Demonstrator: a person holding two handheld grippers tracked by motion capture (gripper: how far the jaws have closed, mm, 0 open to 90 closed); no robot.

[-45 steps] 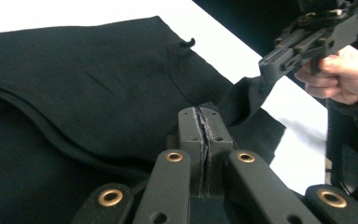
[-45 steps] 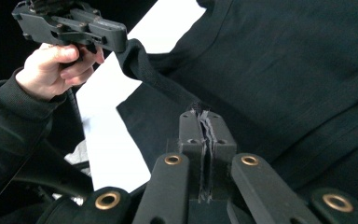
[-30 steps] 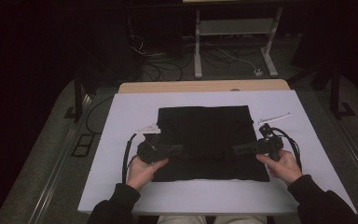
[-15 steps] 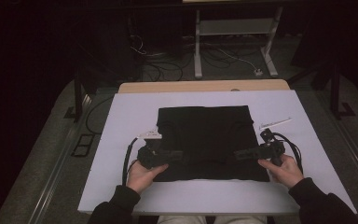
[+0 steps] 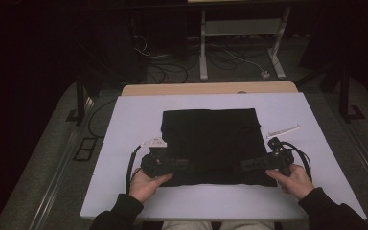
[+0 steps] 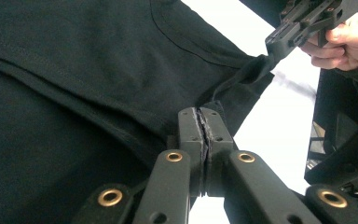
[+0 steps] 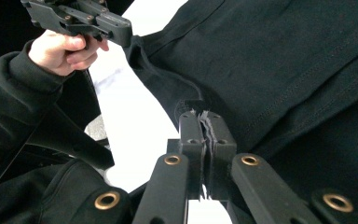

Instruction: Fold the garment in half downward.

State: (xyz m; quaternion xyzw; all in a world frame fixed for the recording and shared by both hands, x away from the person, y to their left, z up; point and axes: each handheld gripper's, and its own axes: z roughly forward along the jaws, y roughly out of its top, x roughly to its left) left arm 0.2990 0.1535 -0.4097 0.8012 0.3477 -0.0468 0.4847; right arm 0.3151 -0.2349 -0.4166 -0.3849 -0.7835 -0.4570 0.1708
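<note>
A: Where does the black garment [image 5: 210,143] lie?

B: Spread flat on the white table [image 5: 124,124], about in the middle, its near edge toward the person. It looks already folded to a rough square, with seams and a hem showing in both gripper views.

A: Why does the person hold it at two points?

B: The left gripper [image 5: 184,164] takes the near left part of the edge and the right gripper [image 5: 246,165] the near right part. Holding the two ends apart likely keeps the edge taut, so the cloth would lift as one straight line rather than sag or bunch.

A: Are the grippers really clamped on it?

B: Yes. In the left gripper view the left gripper's jaws are pressed together with a sliver of black fabric caught between the pads [image 6: 190,128]. The right gripper view shows the same: jaws together, cloth pinched between them, frayed fibres at the seam.

A: And the small things beside the cloth?

B: A white strip [image 5: 282,129] lies to the right of the garment, a small pale tag [image 5: 153,142] at its left edge. Both sit off the cloth, probably out of the fold's way.

A: What does the grip suggest?

B: Judging by it, the near edge is about to be carried to the far side for another fold.
</note>
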